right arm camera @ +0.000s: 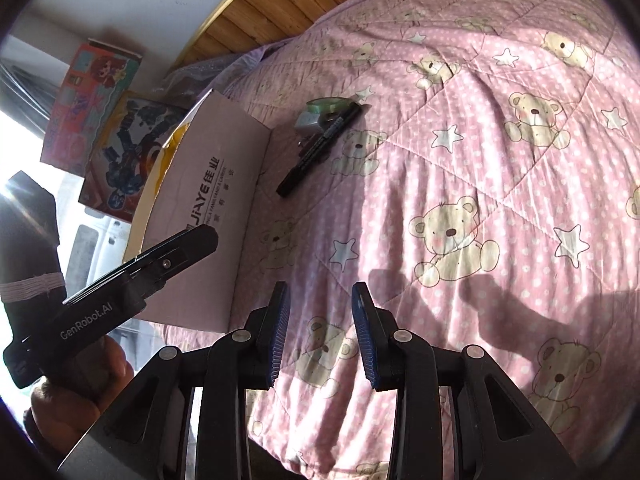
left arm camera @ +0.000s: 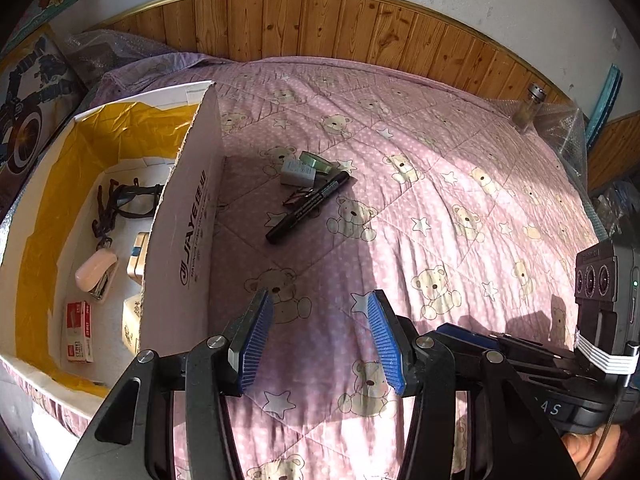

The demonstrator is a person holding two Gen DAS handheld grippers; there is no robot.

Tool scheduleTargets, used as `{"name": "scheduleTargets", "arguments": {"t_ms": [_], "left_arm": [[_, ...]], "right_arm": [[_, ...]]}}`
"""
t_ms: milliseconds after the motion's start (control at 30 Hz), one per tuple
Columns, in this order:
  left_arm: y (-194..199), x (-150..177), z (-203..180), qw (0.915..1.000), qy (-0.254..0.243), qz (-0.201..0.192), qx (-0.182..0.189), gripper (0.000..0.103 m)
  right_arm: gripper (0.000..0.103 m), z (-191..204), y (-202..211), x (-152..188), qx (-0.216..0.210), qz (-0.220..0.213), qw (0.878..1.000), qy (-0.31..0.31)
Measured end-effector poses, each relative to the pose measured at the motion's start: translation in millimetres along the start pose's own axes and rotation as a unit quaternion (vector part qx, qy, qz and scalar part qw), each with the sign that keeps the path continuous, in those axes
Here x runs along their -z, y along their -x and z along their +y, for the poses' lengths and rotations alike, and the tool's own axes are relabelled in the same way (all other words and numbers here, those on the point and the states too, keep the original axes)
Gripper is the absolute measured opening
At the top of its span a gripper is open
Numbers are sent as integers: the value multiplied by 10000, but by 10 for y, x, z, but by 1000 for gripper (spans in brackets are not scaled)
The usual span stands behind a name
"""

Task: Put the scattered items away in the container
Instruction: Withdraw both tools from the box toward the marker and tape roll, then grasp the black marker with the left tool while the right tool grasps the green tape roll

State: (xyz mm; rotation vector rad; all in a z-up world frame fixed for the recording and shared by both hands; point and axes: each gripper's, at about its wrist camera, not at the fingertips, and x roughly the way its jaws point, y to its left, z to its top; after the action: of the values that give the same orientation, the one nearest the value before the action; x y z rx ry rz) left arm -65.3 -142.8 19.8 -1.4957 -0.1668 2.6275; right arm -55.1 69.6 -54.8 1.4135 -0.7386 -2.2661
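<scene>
Black marker (left arm camera: 308, 207) lies on the bed beside the box (left arm camera: 188, 216), overlapping small items, while our left claw (left arm camera: 320, 344) and right claw (right arm camera: 320, 336) gape empty, so we risk nudging its neighbours.

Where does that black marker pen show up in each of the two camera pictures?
Left wrist view: the black marker lies slanted on the pink quilt just above the middle, right of the box.
Right wrist view: the marker lies upper middle, again right of the box.
Shared landmark: the white cardboard box printed JIAYE, to the marker's left in both.
</scene>
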Motion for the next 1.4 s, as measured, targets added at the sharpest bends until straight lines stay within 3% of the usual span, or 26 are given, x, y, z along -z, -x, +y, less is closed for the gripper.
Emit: {"name": "scheduleTargets", "arguments": {"t_ms": [400, 733, 867, 1000, 1167, 1233, 1267, 1400], "left_arm": [[-719, -436, 163, 9990, 392, 227, 46, 51], [-1182, -511, 336, 9970, 693, 324, -75, 51], [-1169, -517, 276, 9965, 522, 287, 595, 51], [-1155, -564, 300, 9976, 468, 138, 496, 51], [-1322, -546, 276, 9960, 520, 357, 637, 51], [-1334, -537, 225, 9964, 413, 345, 658, 48], [-1335, -539, 202, 9964, 355, 338, 690, 40], [-1376, -574, 143, 9969, 207, 329, 681, 38]], "right_arm": [[37, 97, -293, -905, 342, 22, 9977, 592], [41, 307, -1086, -1612, 763, 241, 9872, 1382], [39, 278, -1417, -1748, 954, 444, 9786, 1766], [27, 147, -1403, -1855, 645, 386, 9847, 1574], [14, 106, -1354, -1909, 370, 340, 9893, 1371], [13, 68, -1334, -1938, 263, 321, 9919, 1203], [13, 36, -1319, -1951, 193, 320, 9933, 1095], [15, -16, -1340, -2018, 54, 356, 9954, 888]]}}
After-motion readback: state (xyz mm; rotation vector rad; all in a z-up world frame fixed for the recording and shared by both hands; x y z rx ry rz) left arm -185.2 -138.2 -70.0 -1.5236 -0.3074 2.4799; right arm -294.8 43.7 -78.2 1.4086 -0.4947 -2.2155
